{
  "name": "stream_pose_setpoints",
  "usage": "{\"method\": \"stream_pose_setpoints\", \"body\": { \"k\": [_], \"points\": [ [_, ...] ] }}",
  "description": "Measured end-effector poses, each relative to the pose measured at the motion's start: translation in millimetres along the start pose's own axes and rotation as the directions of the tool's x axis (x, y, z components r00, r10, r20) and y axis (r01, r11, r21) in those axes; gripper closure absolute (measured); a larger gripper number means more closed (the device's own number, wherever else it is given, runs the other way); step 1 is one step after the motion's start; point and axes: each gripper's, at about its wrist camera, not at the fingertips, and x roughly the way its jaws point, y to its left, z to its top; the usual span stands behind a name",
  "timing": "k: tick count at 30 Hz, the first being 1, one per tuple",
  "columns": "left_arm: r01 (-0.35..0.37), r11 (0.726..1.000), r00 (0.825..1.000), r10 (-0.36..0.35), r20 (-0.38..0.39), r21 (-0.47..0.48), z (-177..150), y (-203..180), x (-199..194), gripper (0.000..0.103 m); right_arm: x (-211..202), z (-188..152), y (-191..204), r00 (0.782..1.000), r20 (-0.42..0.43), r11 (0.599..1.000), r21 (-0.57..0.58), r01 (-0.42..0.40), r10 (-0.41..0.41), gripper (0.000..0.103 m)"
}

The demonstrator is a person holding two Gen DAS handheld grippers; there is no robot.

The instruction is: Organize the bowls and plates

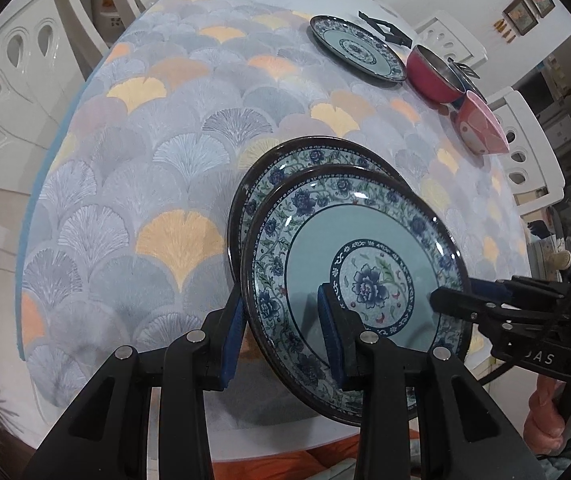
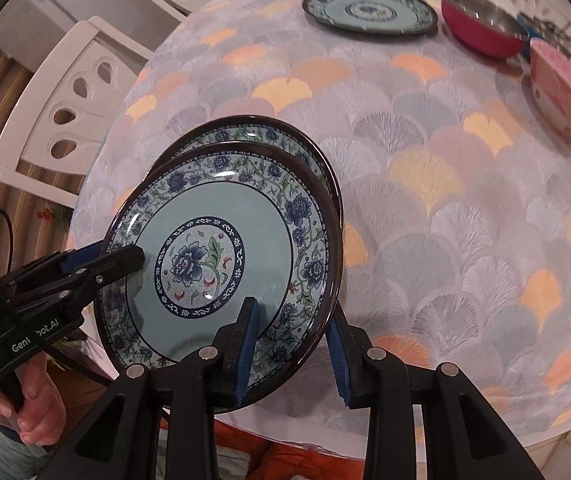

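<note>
A blue floral plate (image 1: 365,248) (image 2: 221,240) is held just above a second matching plate (image 1: 309,154) (image 2: 253,130) that lies on the table near its front edge. My left gripper (image 1: 285,340) straddles the upper plate's left rim, one finger under it and one on its face. My right gripper (image 2: 293,344) straddles its right rim the same way. Both look shut on this plate. A third matching plate (image 1: 355,46) (image 2: 369,8) lies at the far right of the table.
A red pot (image 1: 433,72) (image 2: 481,26) and a pink bowl (image 1: 481,124) (image 2: 561,88) stand beside the far plate. The table carries a fan-patterned cloth (image 1: 157,184) (image 2: 445,208). White chairs (image 1: 9,80) (image 2: 69,96) surround it.
</note>
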Motion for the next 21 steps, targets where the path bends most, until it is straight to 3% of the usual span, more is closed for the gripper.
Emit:
{"method": "stream_pose_setpoints", "body": {
  "k": [8, 13, 21],
  "points": [
    [0.002, 1.0, 1.0, -0.002, 0.002, -0.003, 9, 1, 1, 0.072, 11, 1, -8, 0.999, -0.034, 0.998, 0.063, -0.018, 0.02, 0.071],
    [-0.014, 1.0, 0.999, 0.015, 0.029, -0.024, 22, 11, -4, 0.071, 2, 7, -10, 1.0, 0.005, 0.997, 0.079, -0.01, 0.01, 0.071],
    [0.017, 0.998, 0.997, -0.013, 0.073, -0.055, 42, 29, -15, 0.071, -5, 16, -9, 1.0, 0.027, 0.996, 0.09, -0.005, 0.003, 0.071]
  ]
}}
